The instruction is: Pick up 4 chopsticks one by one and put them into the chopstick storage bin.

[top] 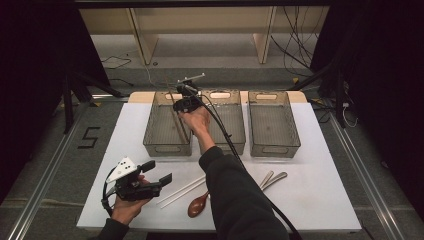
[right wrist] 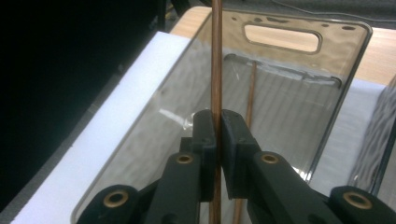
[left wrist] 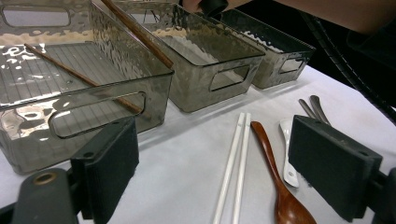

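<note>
Three clear bins (top: 274, 125) stand on the white surface (top: 320, 180); dark floor surrounds it. Right tongs (right wrist: 217, 135) clamp a brown chopstick (right wrist: 216, 56) over the left bin (top: 150, 131). Left tongs (left wrist: 215, 163) gape empty near the white chopsticks (left wrist: 233, 163).

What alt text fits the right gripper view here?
The right gripper is shut on a thin brown wooden chopstick, held over the smoky clear plastic bin. A second brown chopstick lies inside on the bin's ribbed floor.
</note>
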Motion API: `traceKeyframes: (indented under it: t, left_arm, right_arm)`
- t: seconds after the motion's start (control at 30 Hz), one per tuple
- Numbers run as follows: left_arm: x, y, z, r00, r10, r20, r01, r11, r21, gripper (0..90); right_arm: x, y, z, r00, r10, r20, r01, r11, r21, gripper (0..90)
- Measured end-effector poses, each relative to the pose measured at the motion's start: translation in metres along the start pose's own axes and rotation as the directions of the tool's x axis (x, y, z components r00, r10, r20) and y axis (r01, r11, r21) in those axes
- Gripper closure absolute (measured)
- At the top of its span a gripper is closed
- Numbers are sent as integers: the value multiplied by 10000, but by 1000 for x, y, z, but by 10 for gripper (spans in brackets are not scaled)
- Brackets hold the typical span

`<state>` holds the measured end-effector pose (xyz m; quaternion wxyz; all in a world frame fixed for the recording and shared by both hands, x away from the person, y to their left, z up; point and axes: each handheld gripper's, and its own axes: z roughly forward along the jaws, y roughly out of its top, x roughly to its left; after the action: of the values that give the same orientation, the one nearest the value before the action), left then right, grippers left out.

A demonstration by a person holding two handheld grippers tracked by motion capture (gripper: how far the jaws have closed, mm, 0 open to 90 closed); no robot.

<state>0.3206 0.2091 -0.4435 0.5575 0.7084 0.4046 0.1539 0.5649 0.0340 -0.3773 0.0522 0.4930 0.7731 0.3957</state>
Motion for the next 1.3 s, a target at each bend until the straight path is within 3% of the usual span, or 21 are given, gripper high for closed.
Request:
traceKeyframes:
  t: [0.47,0.6,0.83,1.3]
  left_arm:
    - [-1,0,0,10000,-50,2,50,10000,-55,157]
    - [0,0,0,10000,-21,-3,21,10000,-20,157]
    - [0,0,0,10000,-27,-22,27,10000,-18,157]
    - [1,0,0,10000,17,-37,-17,10000,42,157]
  right_arm:
    - [2,-4,10,9998,78,181,-81,9998,190,843]
    - [1,-4,8,9997,168,157,-171,9997,188,754]
    - [0,-1,-3,9999,-12,171,11,10000,49,701]
    - [-13,-18,-48,9946,-854,-595,831,9957,-398,456]
